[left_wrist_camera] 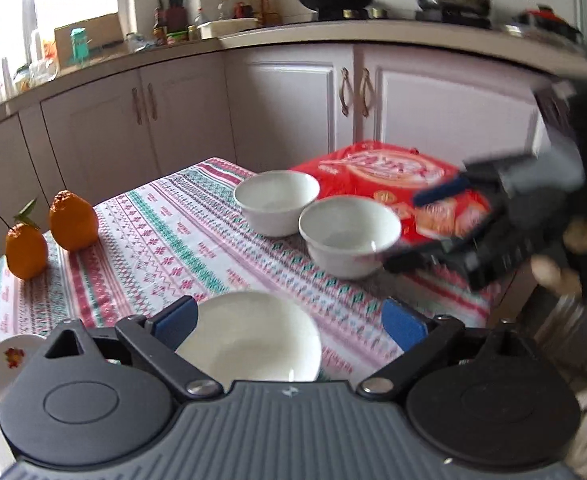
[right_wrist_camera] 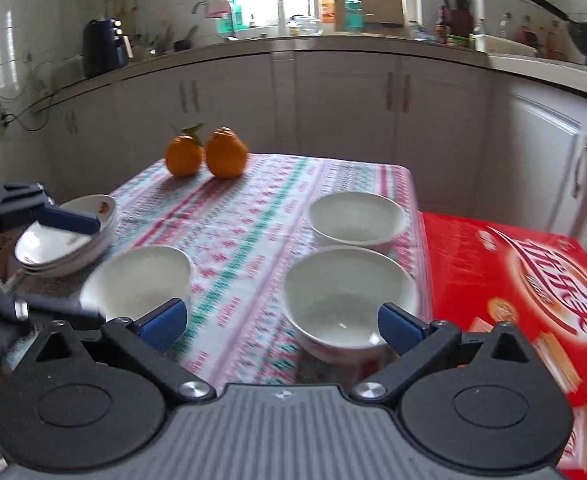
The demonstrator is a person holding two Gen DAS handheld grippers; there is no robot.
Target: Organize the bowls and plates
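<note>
The table under the patterned red, green and white cloth carries a red printed biscuit box at its right edge, a stack of shallow white floral plates at the left edge, and three plain white ceramic bowls.

The left gripper is wide open and holds nothing; the nearest bowl sits between its fingers.

The right gripper is also spread and empty, at a bowl just beside the box; contact is uncertain through blur.

Hazards:
- A rim-only grip may let smooth ceramic slip.
- The right bowl may knock the third bowl behind it.
- The plate stack may be pushed off the edge.
</note>
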